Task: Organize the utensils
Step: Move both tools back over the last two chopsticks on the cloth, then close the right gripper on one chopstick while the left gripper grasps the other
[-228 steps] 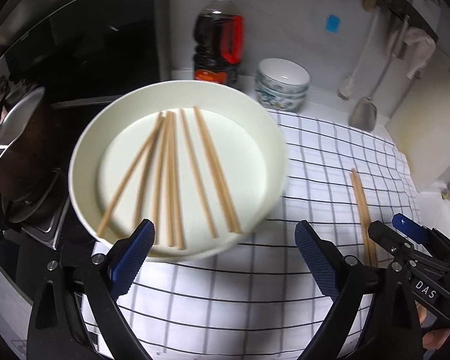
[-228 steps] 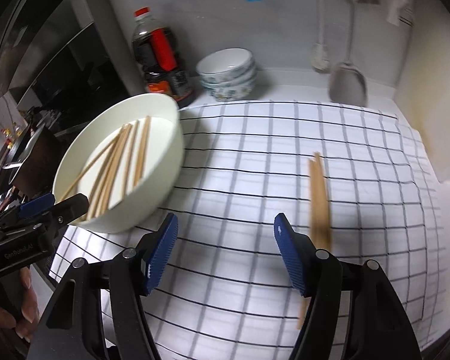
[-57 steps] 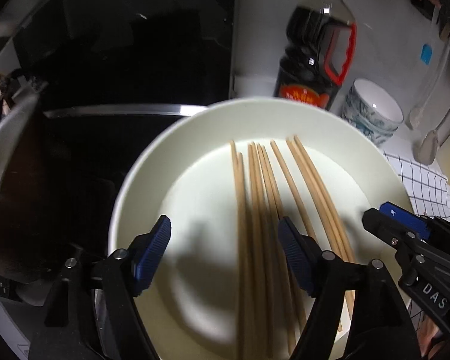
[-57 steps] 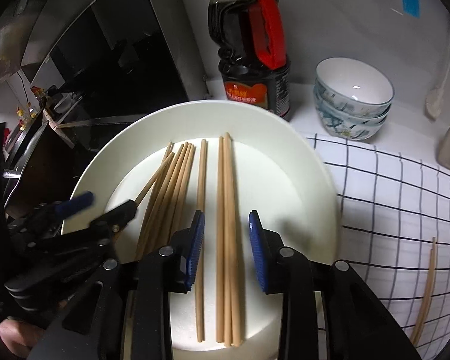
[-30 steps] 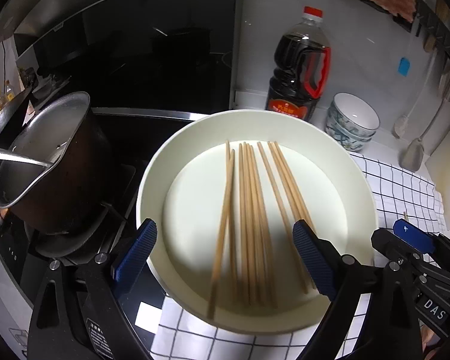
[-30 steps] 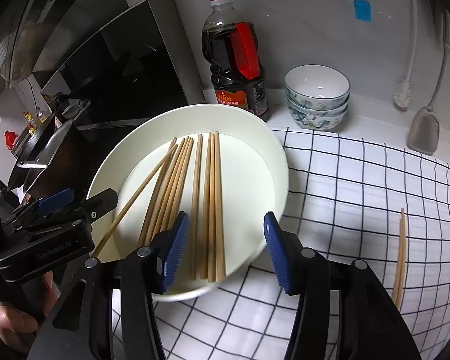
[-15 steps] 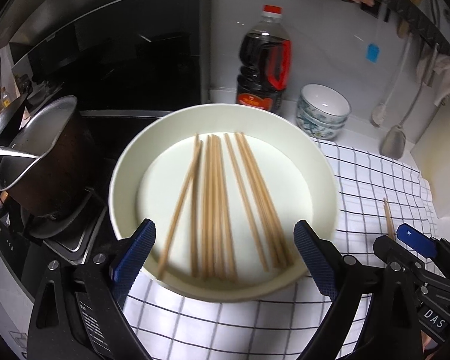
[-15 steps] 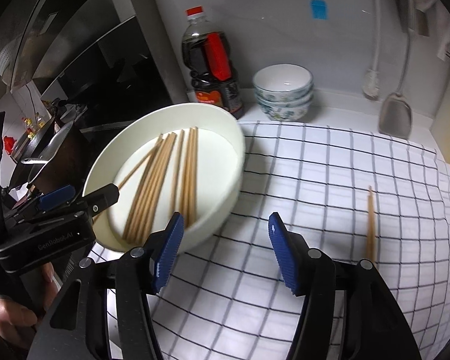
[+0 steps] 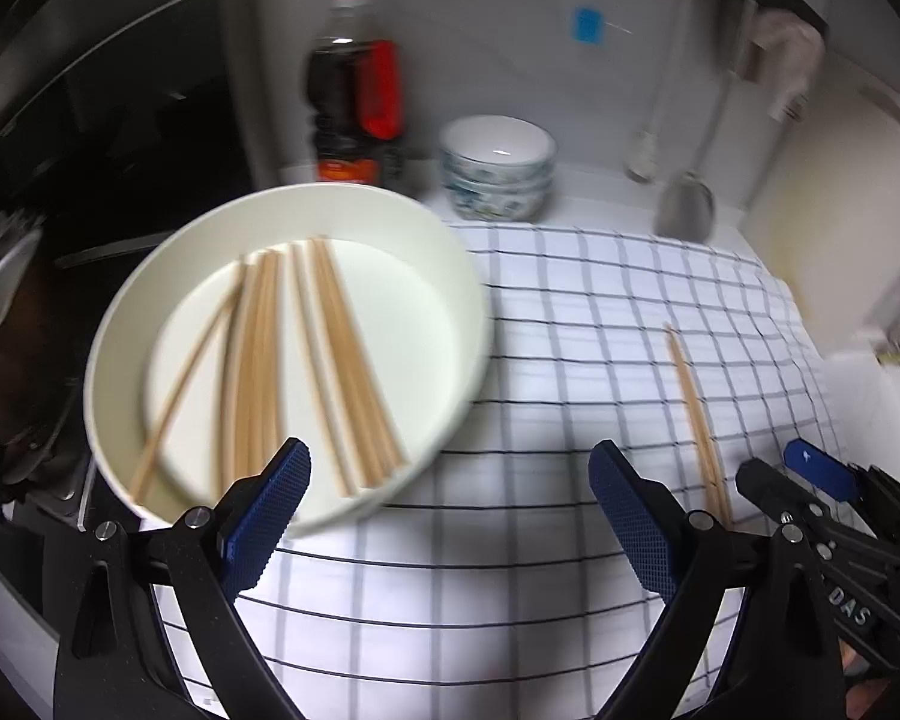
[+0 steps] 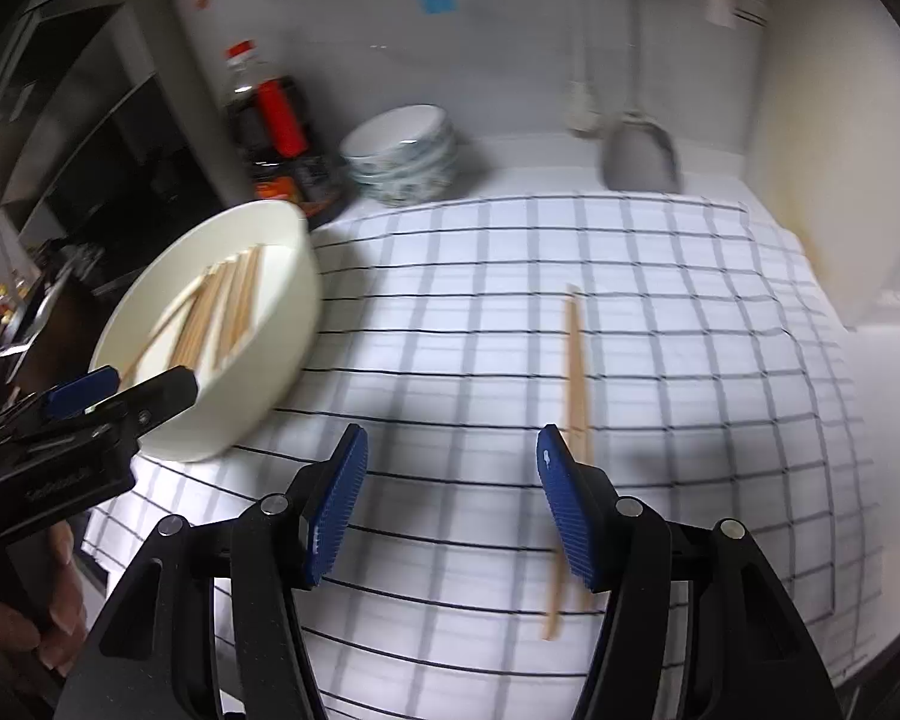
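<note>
A wide white bowl (image 9: 444, 276) sits at the left edge of a checked cloth (image 9: 570, 324) and holds several wooden chopsticks (image 9: 336, 360). A pair of chopsticks (image 9: 693, 420) lies on the cloth to the right, also in the right wrist view (image 10: 576, 360). My left gripper (image 9: 450, 516) is open and empty, above the cloth beside the bowl's near rim. My right gripper (image 10: 450, 498) is open and empty over the cloth, its right finger just left of the lying chopsticks. The bowl (image 10: 282, 324) stands to its left.
A dark sauce bottle (image 9: 354, 102) and stacked patterned bowls (image 9: 498, 168) stand at the back wall. A spatula (image 9: 684, 204) and a ladle hang to the right. A stove with a pot (image 9: 0, 300) lies left. A pale cutting board (image 10: 822, 168) leans at the right.
Both grippers have pulled back and swung right, away from the bowl, toward the cloth. The right gripper has opened wider than when it was over the bowl. The pair on the cloth now sits near it.
</note>
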`<state>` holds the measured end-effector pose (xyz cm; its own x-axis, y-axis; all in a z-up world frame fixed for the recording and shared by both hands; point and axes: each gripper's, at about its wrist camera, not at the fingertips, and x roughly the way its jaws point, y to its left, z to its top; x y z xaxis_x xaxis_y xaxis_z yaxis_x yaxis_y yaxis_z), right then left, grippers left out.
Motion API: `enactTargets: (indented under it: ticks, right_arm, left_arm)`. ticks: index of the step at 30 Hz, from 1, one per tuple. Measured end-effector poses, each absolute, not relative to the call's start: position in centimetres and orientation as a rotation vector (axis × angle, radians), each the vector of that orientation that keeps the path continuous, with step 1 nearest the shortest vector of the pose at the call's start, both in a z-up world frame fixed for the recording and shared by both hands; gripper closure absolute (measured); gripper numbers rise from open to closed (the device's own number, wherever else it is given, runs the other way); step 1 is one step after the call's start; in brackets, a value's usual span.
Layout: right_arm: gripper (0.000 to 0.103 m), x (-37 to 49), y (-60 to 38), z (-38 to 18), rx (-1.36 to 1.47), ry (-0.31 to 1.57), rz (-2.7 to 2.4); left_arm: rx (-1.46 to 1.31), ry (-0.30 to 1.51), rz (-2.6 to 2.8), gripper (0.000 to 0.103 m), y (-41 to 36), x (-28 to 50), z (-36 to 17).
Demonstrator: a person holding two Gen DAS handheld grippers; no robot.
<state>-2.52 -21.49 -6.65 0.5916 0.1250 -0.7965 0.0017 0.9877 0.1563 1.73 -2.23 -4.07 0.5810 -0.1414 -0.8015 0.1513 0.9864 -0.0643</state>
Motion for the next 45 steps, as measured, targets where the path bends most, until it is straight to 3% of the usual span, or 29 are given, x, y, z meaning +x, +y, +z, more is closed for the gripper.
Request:
enactTargets:
  ticks: [15, 37, 45]
  right_arm:
    - [0.047, -3.2, -28.3, -12.6, 0.137, 1.013, -0.059]
    - [0.047, -1.0, -27.0, -16.4, -0.007, 1.005, -0.021]
    - [0.063, -0.9, -26.9, -16.4, -0.022, 0.98, 0.004]
  left_arm:
    - [0.069, 1.0, -0.245, 0.011, -9.3, 1.6, -8.2]
    - [0.077, 1.066, -0.196, 0.011, -11.0, 2.8, -12.0]
    - [0.083, 1.071, -0.187, 0.011, -11.8, 3.1, -12.6]
